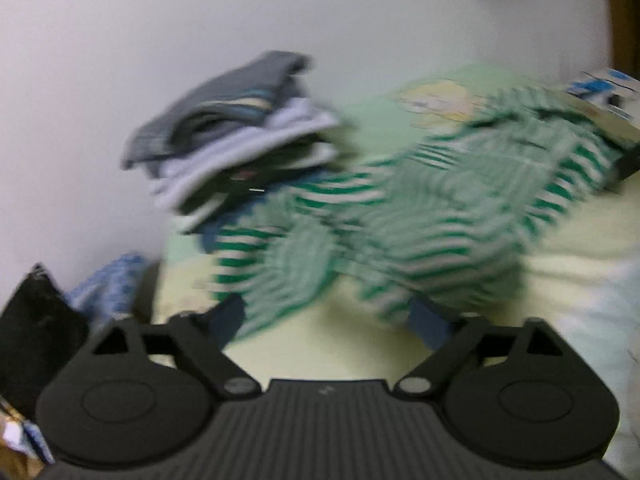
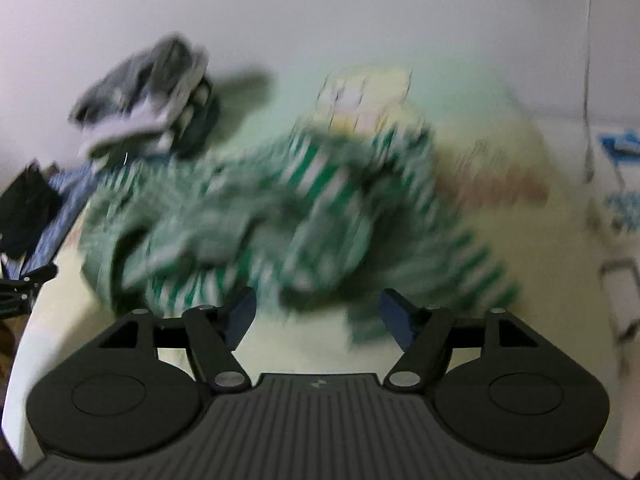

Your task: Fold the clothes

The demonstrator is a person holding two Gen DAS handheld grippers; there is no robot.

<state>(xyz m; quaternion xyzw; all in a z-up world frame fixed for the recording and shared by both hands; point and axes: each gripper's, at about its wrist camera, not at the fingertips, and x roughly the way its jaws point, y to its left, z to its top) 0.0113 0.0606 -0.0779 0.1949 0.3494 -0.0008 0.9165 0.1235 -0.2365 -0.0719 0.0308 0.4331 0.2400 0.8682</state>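
A green and white striped garment (image 1: 420, 216) lies crumpled on the pale yellow-green bed sheet (image 1: 320, 344); it also shows in the right wrist view (image 2: 280, 216). Both views are motion-blurred. My left gripper (image 1: 326, 320) is open and empty, its blue fingertips (image 1: 226, 318) just short of the garment's near edge. My right gripper (image 2: 318, 314) is open and empty, also at the garment's near edge. A stack of folded grey, white and dark clothes (image 1: 236, 136) stands behind the garment at the left by the wall; the right wrist view shows it too (image 2: 152, 96).
A white wall (image 1: 280, 12) runs behind the bed. A black bag (image 1: 36, 328) and blue patterned cloth (image 1: 108, 284) sit off the bed's left edge. A blue and white box (image 1: 600, 100) lies at the far right. A cable (image 2: 587, 80) hangs down the wall.
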